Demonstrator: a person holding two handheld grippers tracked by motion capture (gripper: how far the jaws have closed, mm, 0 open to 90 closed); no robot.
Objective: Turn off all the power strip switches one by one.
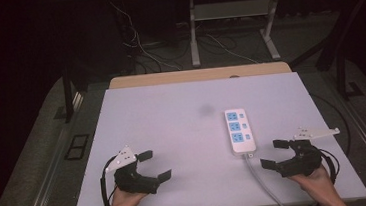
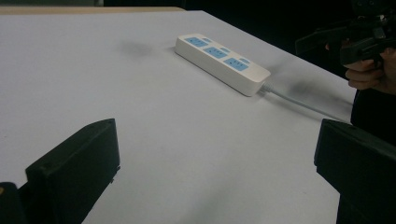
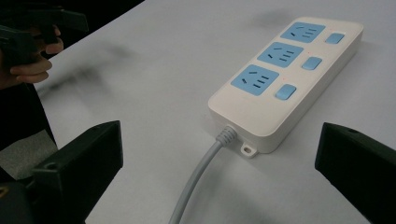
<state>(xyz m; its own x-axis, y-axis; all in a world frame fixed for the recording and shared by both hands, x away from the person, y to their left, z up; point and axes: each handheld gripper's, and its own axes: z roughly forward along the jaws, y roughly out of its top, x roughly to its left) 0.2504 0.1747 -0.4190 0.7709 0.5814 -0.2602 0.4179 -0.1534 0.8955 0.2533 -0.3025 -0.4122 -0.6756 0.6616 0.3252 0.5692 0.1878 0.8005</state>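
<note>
A white power strip [image 1: 239,131] with three blue sockets and blue switches lies on the white table top [image 1: 172,114], right of centre. Its grey cable [image 1: 266,186] runs off the near edge. My left gripper [image 1: 155,165] rests open at the front left, nothing between its jaws. My right gripper [image 1: 274,154] stands open at the front right, just right of the cable. In the right gripper view the power strip [image 3: 285,79] and cable [image 3: 196,182] lie close ahead between the open jaws [image 3: 219,158]. The left gripper view has the power strip [image 2: 222,63] farther off.
A faint dark smudge [image 1: 205,110] marks the table left of the strip. A wooden edge [image 1: 198,75] borders the far side. Beyond it are desk legs [image 1: 193,32] and loose cables on a dark floor.
</note>
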